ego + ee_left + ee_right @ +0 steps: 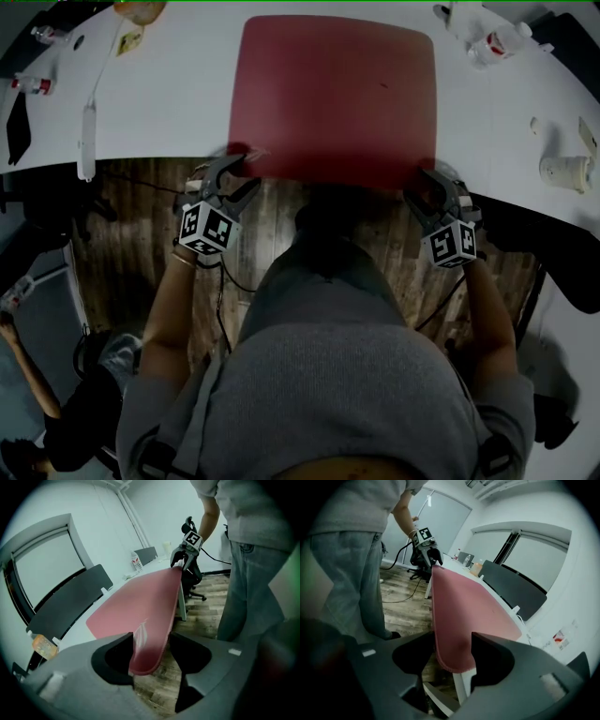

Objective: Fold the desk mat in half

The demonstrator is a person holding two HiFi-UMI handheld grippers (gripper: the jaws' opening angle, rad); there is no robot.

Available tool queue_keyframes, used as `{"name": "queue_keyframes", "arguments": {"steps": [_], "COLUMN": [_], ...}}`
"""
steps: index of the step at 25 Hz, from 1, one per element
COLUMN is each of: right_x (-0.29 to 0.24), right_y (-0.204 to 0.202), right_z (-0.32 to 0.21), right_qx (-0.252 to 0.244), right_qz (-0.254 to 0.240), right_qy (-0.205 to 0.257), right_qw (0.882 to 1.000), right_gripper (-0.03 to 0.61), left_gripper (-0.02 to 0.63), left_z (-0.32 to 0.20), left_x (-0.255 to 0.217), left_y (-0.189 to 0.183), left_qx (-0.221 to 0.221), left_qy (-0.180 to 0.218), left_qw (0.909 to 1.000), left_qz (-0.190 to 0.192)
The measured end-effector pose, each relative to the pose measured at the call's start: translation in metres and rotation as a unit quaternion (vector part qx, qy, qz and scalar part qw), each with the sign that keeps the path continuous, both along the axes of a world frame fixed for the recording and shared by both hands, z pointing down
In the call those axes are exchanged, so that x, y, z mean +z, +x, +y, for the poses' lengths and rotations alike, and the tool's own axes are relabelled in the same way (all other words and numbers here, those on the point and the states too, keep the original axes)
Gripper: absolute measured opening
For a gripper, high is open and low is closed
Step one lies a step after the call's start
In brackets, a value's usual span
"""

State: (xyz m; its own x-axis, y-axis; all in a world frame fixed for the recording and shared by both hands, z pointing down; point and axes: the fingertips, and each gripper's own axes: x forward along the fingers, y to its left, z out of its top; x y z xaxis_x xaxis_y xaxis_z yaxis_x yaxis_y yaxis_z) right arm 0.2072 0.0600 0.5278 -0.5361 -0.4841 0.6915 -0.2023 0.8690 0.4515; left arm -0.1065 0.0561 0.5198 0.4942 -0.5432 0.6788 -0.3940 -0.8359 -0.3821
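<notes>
A red desk mat lies flat on the white table, its near edge hanging a little over the table's front. My left gripper is at the mat's near left corner, and my right gripper is at the near right corner. In the left gripper view the mat's corner sits between the wide jaws of the left gripper, with a gap on one side. The right gripper view shows the other corner between the spread jaws of the right gripper. Neither pair of jaws presses on the mat.
Bottles and a paper cup stand on the table's right side. A white strip and small items lie at its left. Dark chairs line the far side. Wooden floor is below me, where another person crouches at lower left.
</notes>
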Motion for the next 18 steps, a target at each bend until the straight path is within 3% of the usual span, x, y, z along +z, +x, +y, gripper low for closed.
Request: {"name": "queue_keyframes", "arguments": {"steps": [5, 7, 9, 11, 14, 16, 18], "right_x": [0.008, 0.008, 0.009, 0.008, 0.001, -0.009, -0.018], "right_y": [0.001, 0.003, 0.004, 0.004, 0.001, -0.002, -0.001], "right_z": [0.0, -0.004, -0.006, -0.005, 0.002, 0.002, -0.002], "right_qx": [-0.005, 0.0, -0.005, -0.013, -0.031, -0.033, -0.024], "right_qz": [0.017, 0.02, 0.031, 0.037, 0.027, 0.009, -0.006], "right_qy": [0.011, 0.019, 0.031, 0.036, 0.027, 0.024, 0.022], "right_qw": [1.0, 1.0, 0.999, 0.999, 0.999, 0.999, 0.999], "right_gripper": [0.245, 0.242, 0.241, 0.23, 0.159, 0.065, 0.049], "left_gripper": [0.242, 0.239, 0.179, 0.179, 0.169, 0.153, 0.124], "left_z": [0.009, 0.006, 0.002, 0.0, 0.002, 0.004, 0.004], "left_x": [0.014, 0.013, 0.012, 0.011, 0.009, 0.005, 0.001], "left_y": [-0.005, -0.006, -0.008, -0.008, -0.01, -0.012, -0.009], "left_qx": [0.021, 0.018, 0.014, 0.01, 0.006, 0.009, 0.014], "left_qy": [-0.013, 0.0, 0.021, 0.028, 0.02, 0.016, 0.015], "left_qw": [0.9993, 0.9991, 0.9983, 0.9981, 0.9991, 0.9994, 0.9995], "left_qz": [-0.028, -0.037, -0.053, -0.054, -0.037, -0.031, -0.024]}}
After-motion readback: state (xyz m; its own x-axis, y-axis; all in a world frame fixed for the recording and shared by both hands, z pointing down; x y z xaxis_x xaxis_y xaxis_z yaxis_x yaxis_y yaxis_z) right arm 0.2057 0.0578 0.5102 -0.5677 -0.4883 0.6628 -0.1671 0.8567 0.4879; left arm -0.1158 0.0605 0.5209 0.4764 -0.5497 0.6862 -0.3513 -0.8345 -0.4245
